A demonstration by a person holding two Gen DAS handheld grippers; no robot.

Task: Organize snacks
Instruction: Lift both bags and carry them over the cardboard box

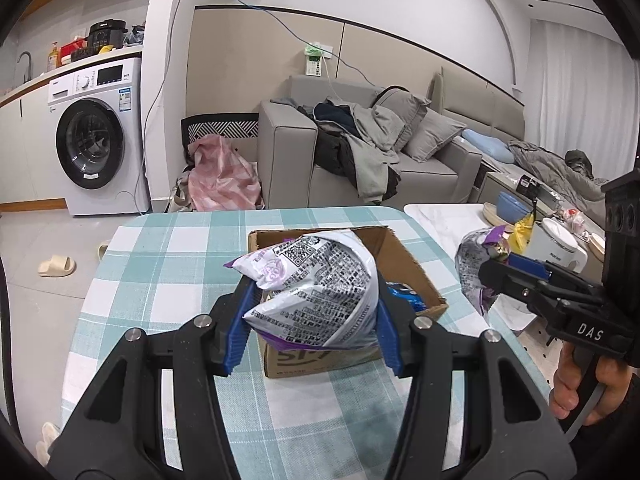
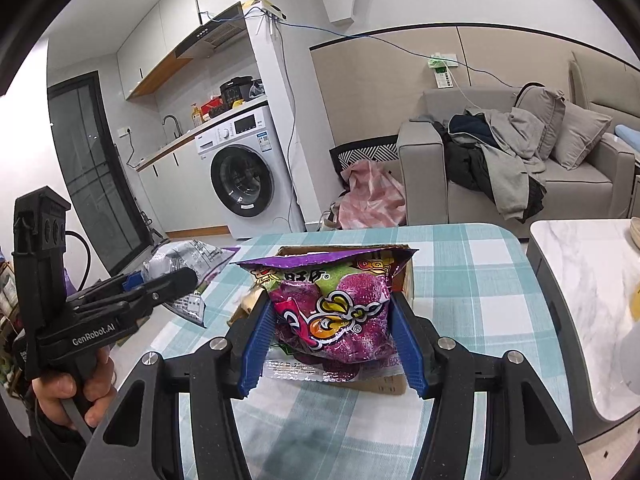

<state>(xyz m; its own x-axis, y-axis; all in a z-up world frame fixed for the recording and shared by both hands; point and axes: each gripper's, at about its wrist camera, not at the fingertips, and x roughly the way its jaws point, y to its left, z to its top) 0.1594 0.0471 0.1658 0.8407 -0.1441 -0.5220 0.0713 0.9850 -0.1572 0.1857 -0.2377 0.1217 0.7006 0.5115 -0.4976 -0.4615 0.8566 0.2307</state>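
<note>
My left gripper [image 1: 314,328] is shut on a silver-backed snack bag [image 1: 316,292] and holds it above the open cardboard box [image 1: 404,264] on the checked table [image 1: 168,264]. A blue packet [image 1: 408,298] lies inside the box. My right gripper [image 2: 332,344] is shut on a purple snack bag [image 2: 336,308], held over the same box [image 2: 384,386]. In the left wrist view the right gripper [image 1: 496,276] shows at the right with its bag [image 1: 476,272]. In the right wrist view the left gripper [image 2: 160,284] shows at the left with its silver bag [image 2: 188,264].
A white marble side table [image 2: 580,288] stands right of the checked table, with bowls and a white kettle [image 1: 556,244] on it. Behind are a grey sofa [image 1: 360,152] piled with clothes, a washing machine [image 1: 96,140] and slippers [image 1: 56,266] on the floor.
</note>
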